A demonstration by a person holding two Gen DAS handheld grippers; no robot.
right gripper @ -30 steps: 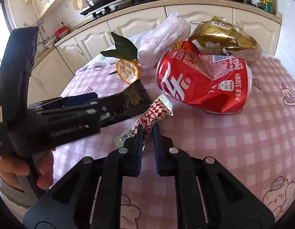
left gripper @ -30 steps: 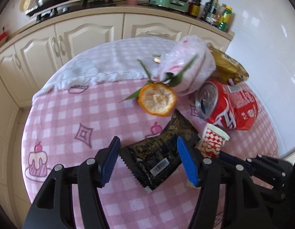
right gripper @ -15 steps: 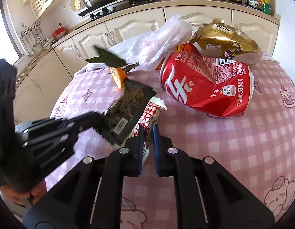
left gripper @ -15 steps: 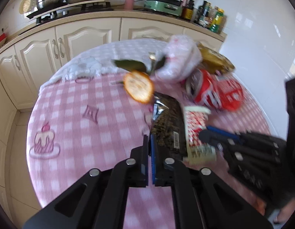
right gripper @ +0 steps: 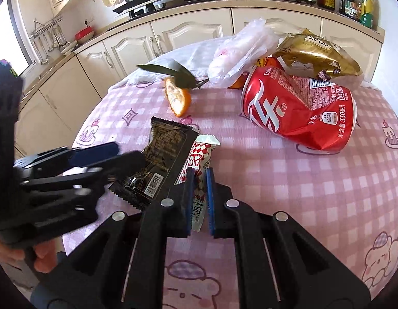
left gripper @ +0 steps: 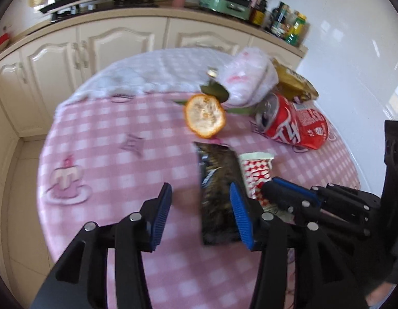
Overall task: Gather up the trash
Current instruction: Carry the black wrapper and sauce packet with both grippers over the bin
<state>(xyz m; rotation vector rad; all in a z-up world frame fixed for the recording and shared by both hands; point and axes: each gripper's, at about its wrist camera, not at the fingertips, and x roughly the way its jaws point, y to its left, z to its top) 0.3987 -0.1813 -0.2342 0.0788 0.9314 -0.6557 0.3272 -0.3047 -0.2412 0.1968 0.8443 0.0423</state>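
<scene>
Round table (right gripper: pixel 289 193) in pink checked cloth, crushed red can (right gripper: pixel 299 113), orange peel (left gripper: pixel 204 119), wrappers

Left claw (left gripper: pixel 200 212) reopened around black wrapper (left gripper: pixel 218 188)

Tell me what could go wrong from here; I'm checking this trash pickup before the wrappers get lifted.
1. The left gripper has just been opening; the black wrapper lies loose between its pads, so it may be missed or slide away.
2. The right gripper pinches only the red-and-white sachet, whose edge lies under the black wrapper; lifting could drag that wrapper.
3. The grippers sit close together and could collide.
</scene>
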